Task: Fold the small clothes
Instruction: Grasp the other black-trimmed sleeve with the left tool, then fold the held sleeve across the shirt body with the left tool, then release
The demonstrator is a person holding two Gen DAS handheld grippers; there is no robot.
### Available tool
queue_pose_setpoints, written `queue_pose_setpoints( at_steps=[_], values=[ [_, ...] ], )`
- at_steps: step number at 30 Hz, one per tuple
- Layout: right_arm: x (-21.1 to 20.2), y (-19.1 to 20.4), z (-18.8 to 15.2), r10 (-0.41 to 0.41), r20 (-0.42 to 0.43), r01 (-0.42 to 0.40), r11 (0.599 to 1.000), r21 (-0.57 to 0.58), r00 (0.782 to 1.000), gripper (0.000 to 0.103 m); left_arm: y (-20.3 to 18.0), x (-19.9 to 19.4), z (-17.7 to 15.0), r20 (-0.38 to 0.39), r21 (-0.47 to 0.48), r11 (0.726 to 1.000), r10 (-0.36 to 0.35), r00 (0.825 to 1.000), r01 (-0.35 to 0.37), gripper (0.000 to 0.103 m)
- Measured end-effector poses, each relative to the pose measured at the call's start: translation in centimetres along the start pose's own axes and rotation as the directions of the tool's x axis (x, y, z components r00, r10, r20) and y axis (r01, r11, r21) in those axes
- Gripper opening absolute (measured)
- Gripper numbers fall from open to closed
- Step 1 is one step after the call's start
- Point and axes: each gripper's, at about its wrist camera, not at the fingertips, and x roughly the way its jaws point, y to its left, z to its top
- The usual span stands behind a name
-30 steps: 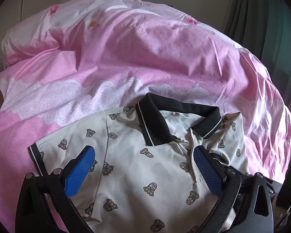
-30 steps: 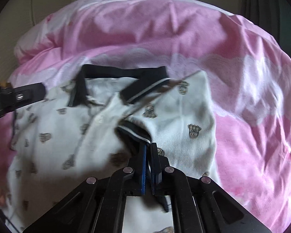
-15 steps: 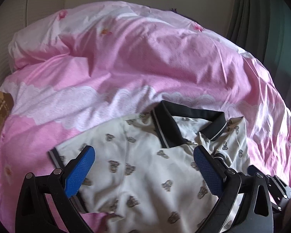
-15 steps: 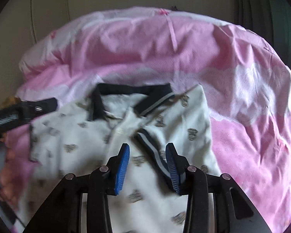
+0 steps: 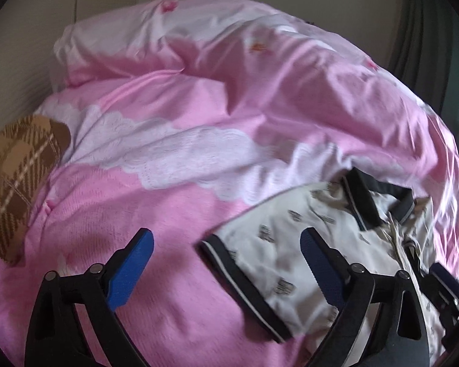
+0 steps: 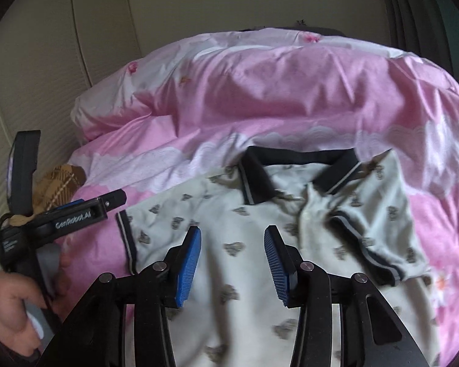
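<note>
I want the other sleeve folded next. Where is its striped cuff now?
In the left wrist view, the cuff lies flat on the pink duvet, at the shirt's left edge.

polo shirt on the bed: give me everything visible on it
The polo shirt is small, pale cream knit with a repeating dark cartoon print, a black collar edged with a pale stripe, and matching black sleeve cuffs. It lies front up on the pink duvet, collar away from the camera. One sleeve is folded in over the chest; the other sleeve lies spread out flat. No gripper touches it.
</note>
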Motion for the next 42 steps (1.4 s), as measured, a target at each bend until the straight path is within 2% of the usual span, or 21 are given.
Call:
queue_pose_setpoints(
  at_steps=[1,4,6,10,15,19,25,27,33,36,42],
  values=[
    [0.3,0.2,0.0,0.001,-0.004,-0.001,1.0,0.002,1.0,0.044,0.5,0.7,0.1,-0.014,-0.002,1.0,-0.005,1.0,0.005,0.092],
    [1.1,0.4,-0.1,-0.001,-0.014,0.001,1.0,0.007,1.0,0.044,1.2,2.3,-0.1,-0.046,0.004,1.0,-0.023,0.999,0.023,0.07],
    [1.6,0.4,-0.3,-0.005,-0.023,0.006,1.0,0.007,1.0,0.044,1.6,3.0,-0.4,-0.053,-0.002,0.999,-0.051,0.997,0.051,0.067],
    [2.3,0.2,-0.7,-0.013,-0.044,0.013,1.0,0.006,0.999,0.044,1.8,3.8,-1.2,-0.042,0.001,0.997,-0.079,0.996,0.079,0.067],
    [2.6,-0.1,-1.1,-0.017,-0.061,0.018,1.0,0.014,0.998,0.044,1.5,4.3,-1.7,-0.064,-0.01,0.989,-0.15,0.987,0.15,0.042],
    [2.3,-0.3,-1.4,-0.018,-0.063,0.019,1.0,0.017,0.998,0.044,1.6,4.4,-2.0,-0.071,-0.027,0.99,-0.14,0.988,0.139,0.038],
    [1.6,-0.9,-1.6,-0.013,-0.065,0.016,0.999,0.036,0.998,0.044,1.8,3.8,-2.1,-0.074,-0.06,0.993,-0.103,0.992,0.099,0.021],
    [1.2,-1.1,-1.6,-0.011,-0.06,0.013,0.999,0.04,0.998,0.044,1.4,3.3,-2.1,-0.07,-0.055,0.993,-0.106,0.992,0.102,0.009],
    [-0.5,-2.4,-1.3,-0.022,-0.032,0.024,0.999,0.039,0.999,0.044,-0.5,1.2,-1.1,-0.03,-0.044,0.994,-0.102,0.994,0.1,0.006],
    [-1.5,-4.1,-0.9,-0.034,-0.013,0.034,0.998,0.052,0.999,0.044,-2.9,0.1,-0.4,-0.012,-0.015,0.993,-0.114,0.993,0.114,0.006],
    [-3.6,-8.0,-0.5,-0.068,0.026,0.065,0.993,0.102,0.997,0.044,-10.2,-1.3,1.3,-0.002,0.089,0.987,-0.134,0.991,0.134,0.006]
  ],
)
